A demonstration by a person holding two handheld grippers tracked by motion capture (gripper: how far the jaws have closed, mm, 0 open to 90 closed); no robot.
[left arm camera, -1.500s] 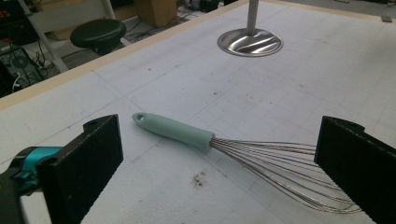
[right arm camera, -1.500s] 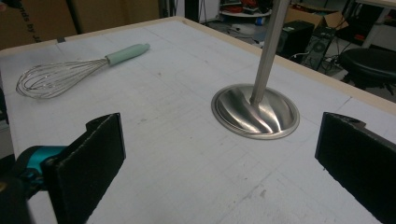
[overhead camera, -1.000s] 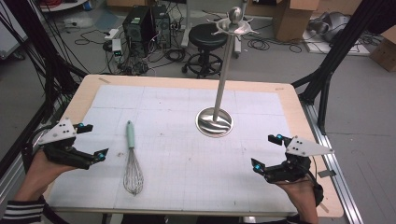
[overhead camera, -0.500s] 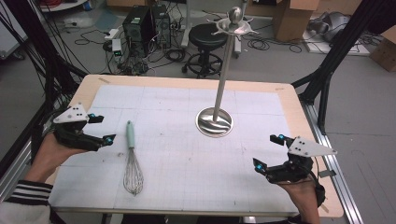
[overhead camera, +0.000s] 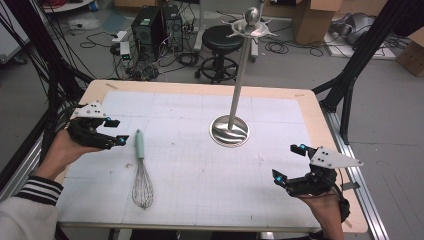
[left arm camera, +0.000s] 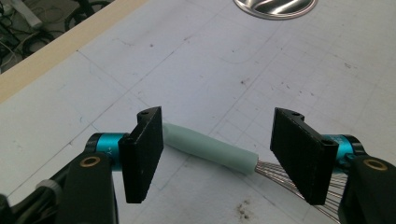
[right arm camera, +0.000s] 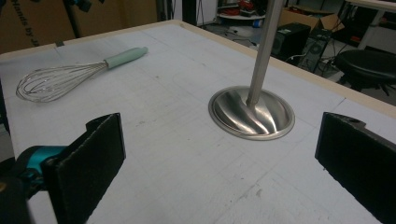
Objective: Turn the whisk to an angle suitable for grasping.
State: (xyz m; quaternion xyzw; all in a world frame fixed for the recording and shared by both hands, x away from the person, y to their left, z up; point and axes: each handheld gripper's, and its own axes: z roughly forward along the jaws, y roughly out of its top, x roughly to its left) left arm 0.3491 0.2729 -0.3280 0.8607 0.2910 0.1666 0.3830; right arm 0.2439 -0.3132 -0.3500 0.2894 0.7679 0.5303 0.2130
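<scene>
A whisk with a mint-green handle and a wire head lies on the white gridded table mat, left of centre. My left gripper sits just left of the handle. Its jaws have just been closing, and the handle lies between them with gaps on both sides, the pads clear of it. A steel stand with a round base and a tall pole rises at the table's middle. My right gripper hovers near the front right, jaws wide apart and empty, facing the stand base and the whisk.
The table's wooden rim borders the mat. Beyond the far edge stand a black stool, a computer tower and loose cables on the floor. Black frame struts rise at both sides.
My left gripper has moved right and away from the front edge, up to the whisk handle, and its jaws have narrowed. The right gripper has stayed put.
</scene>
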